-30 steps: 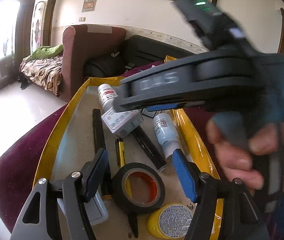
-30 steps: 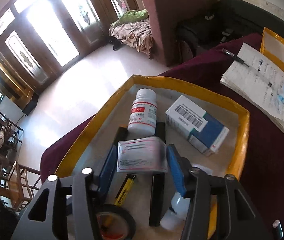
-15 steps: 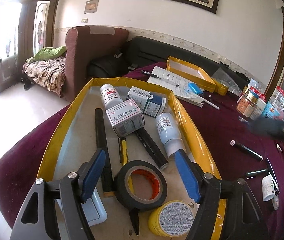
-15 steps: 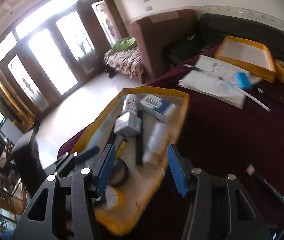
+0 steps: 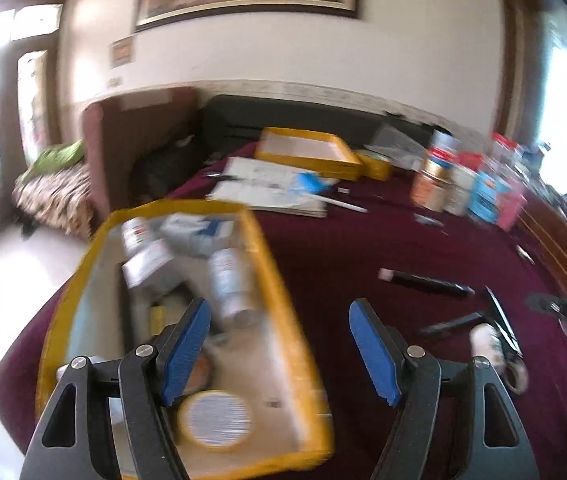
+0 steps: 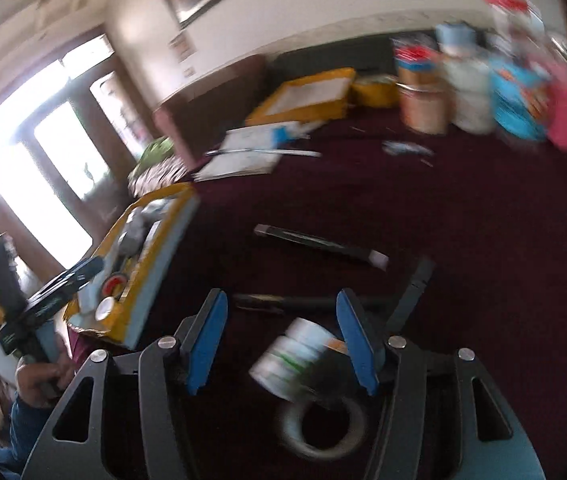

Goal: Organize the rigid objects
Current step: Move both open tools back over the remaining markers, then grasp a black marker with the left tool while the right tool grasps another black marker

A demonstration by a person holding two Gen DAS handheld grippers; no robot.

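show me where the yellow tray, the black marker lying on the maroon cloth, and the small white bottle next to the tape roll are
yellow tray (image 5: 273, 280), left wrist view, on its right rim.
black marker (image 5: 427, 280), left wrist view, on the middle of its barrel.
small white bottle (image 6: 293, 354), right wrist view, on its labelled side.

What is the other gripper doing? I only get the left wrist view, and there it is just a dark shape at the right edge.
Observer: The right gripper hangs over a small white bottle lying on the maroon cloth; its jaws are opening, with the bottle between them, not gripped.
Operator: And who holds the one I look through?
Observer: A hand in a blue sleeve grips its handle.
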